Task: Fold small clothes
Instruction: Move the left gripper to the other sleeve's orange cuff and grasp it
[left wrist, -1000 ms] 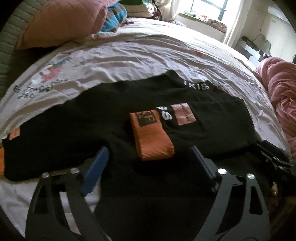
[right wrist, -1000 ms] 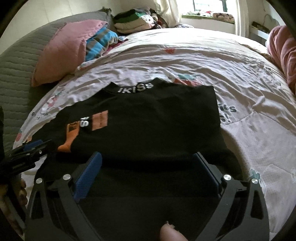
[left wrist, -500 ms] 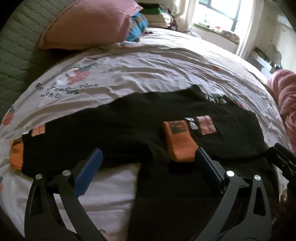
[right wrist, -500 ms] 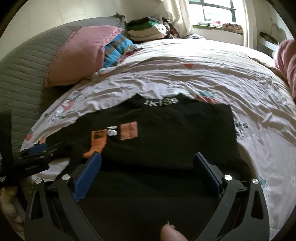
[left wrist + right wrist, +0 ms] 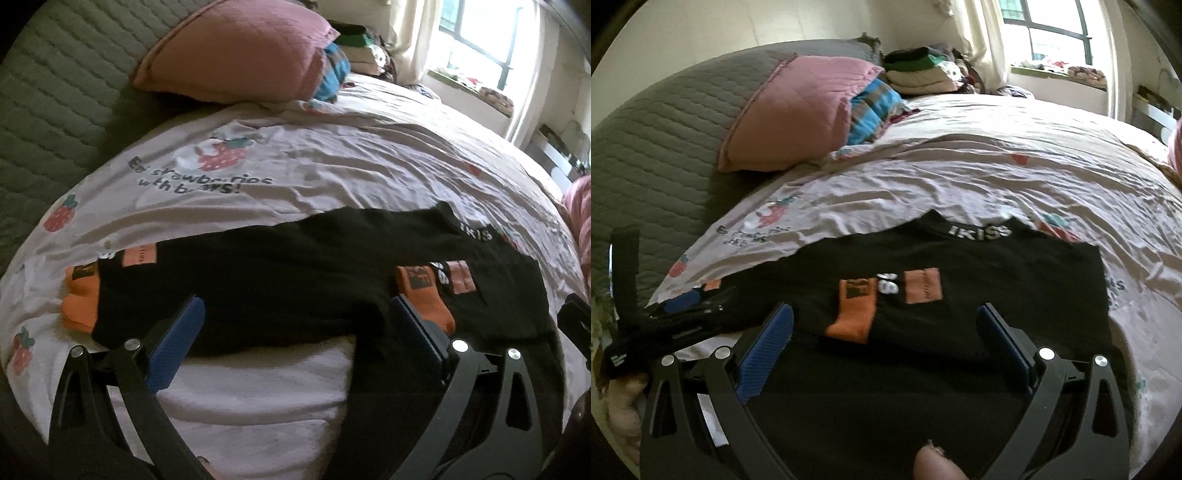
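Black top (image 5: 295,273) lies flat on bed sheet (image 5: 332,173), one orange-cuffed sleeve (image 5: 855,314) folded across chest. Left gripper (image 5: 295,332) wide open above lower edge, holding nothing. Right gripper (image 5: 886,332) wide open over hem, holding nothing.

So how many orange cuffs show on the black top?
2: one orange cuff folded onto the top's middle, the other on the outstretched sleeve at its left end.
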`<state>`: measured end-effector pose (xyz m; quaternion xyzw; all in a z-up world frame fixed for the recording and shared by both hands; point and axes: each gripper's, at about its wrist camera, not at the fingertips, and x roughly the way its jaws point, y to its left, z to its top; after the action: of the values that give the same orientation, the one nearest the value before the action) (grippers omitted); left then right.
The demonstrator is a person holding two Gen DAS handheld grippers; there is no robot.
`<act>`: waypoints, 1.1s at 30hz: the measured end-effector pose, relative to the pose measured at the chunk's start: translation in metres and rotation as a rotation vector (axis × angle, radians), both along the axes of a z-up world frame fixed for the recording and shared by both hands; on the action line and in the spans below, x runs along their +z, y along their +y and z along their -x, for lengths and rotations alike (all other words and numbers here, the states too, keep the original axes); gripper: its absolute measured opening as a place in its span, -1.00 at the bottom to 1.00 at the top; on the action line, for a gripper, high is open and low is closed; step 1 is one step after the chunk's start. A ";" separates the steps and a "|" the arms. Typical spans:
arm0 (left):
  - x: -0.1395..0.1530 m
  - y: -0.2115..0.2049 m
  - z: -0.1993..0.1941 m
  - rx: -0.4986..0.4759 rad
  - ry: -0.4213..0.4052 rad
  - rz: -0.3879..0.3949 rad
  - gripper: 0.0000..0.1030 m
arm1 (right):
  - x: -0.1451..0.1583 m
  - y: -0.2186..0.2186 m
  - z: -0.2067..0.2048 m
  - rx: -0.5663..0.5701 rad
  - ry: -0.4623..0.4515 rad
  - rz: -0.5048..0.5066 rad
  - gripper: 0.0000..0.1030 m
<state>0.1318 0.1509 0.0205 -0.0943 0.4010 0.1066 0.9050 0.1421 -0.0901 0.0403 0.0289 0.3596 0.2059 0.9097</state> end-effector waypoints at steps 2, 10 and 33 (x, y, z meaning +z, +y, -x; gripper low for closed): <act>0.002 0.009 0.002 0.025 -0.006 0.017 0.81 | 0.003 0.006 0.000 0.009 -0.009 -0.008 0.91; 0.006 0.052 0.010 0.150 -0.013 0.054 0.81 | 0.013 0.031 0.001 0.051 -0.028 -0.002 0.91; -0.022 0.157 0.043 0.437 0.045 0.181 0.81 | -0.002 0.138 0.002 0.297 0.029 0.047 0.91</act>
<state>0.0888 0.3075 -0.0012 -0.2572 0.3990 0.2655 0.8392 0.1404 0.0479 0.0382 -0.0428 0.3777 0.3294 0.8643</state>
